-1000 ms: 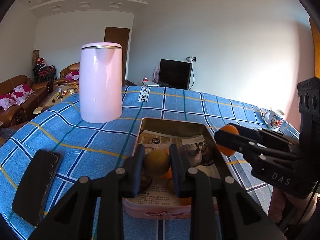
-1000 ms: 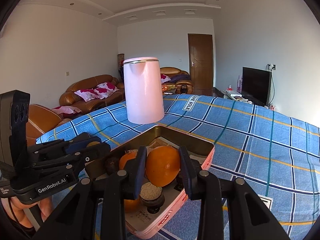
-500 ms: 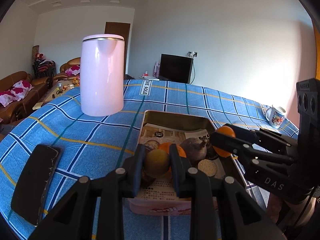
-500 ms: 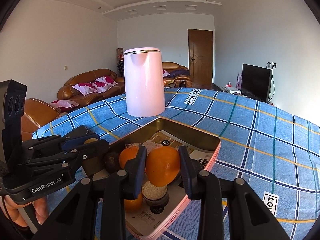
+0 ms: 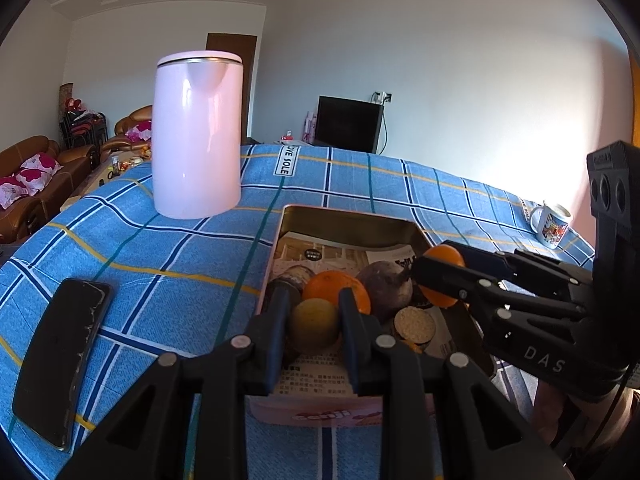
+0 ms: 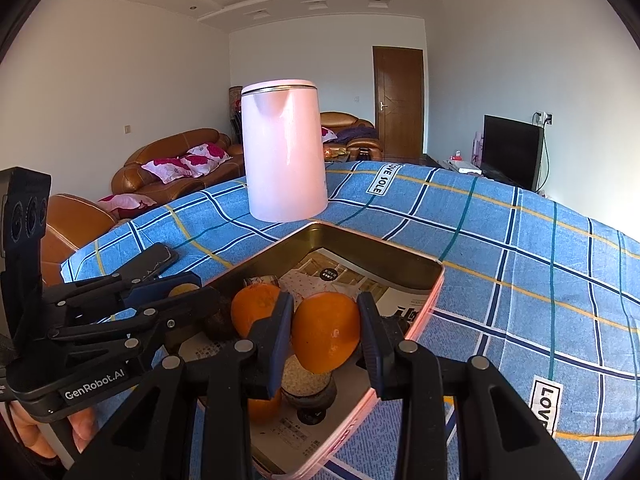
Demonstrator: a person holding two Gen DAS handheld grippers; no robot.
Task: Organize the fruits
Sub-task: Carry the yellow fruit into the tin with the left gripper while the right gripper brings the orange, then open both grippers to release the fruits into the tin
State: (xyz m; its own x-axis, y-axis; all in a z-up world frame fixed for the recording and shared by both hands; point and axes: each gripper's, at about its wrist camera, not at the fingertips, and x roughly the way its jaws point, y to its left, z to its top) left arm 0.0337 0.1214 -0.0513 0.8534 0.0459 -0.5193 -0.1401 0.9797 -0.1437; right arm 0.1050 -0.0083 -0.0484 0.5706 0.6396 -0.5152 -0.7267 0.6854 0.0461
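A pink tin tray [image 5: 348, 216] [image 6: 400, 256] lined with printed paper holds an orange [image 5: 330, 286] [image 6: 252, 308], dark round fruits [image 5: 390, 286] and a cut fruit half [image 5: 414, 324]. My left gripper [image 5: 314, 320] is shut on a yellow-brown fruit [image 5: 314, 322] above the tray's near end; it also shows in the right wrist view [image 6: 180, 292]. My right gripper [image 6: 325, 330] is shut on an orange [image 6: 325, 330] above the tray; it shows at the right in the left wrist view [image 5: 440, 276].
A tall pink kettle [image 5: 198, 132] [image 6: 284, 152] stands behind the tray on the blue checked tablecloth [image 5: 160, 248]. A dark phone [image 5: 60, 356] [image 6: 154, 260] lies to the left. A white mug [image 5: 552, 222] sits at the far right edge.
Both grippers have risen and drawn back a little with their fruits still held. More of the tray's inside shows now.
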